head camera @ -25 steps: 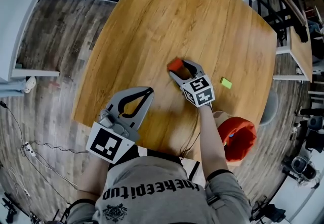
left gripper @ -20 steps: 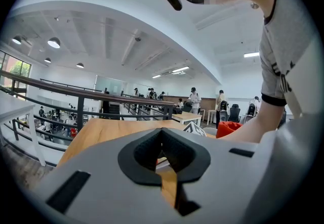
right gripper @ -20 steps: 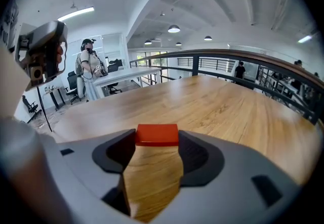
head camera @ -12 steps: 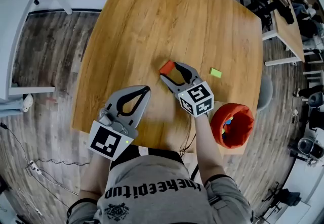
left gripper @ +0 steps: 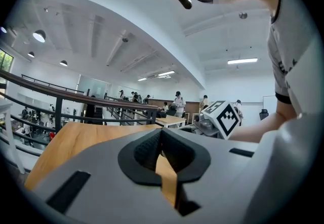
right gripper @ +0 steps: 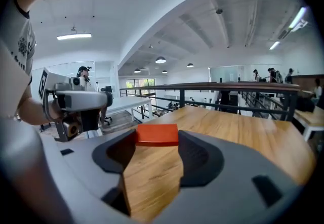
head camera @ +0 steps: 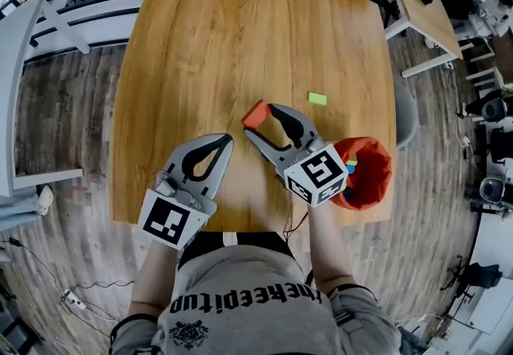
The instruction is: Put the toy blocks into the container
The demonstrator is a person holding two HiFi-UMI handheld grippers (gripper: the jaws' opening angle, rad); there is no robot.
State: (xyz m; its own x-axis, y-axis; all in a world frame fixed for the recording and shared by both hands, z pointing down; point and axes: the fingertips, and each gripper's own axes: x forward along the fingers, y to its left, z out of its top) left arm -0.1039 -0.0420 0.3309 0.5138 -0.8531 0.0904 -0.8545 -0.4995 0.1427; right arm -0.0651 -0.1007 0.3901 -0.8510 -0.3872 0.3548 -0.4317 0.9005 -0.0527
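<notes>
The right gripper (head camera: 258, 121) is pinching the orange block (head camera: 255, 113) at its jaws' tips, risking a slip short of the container (head camera: 375, 185) at four o'clock

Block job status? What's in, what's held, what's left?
Done: some small coloured blocks already lie inside the orange round container. In hand: the right gripper is shut on a flat orange-red block. Left: one light green block on the wooden table. The left gripper is shut, empty.
</notes>
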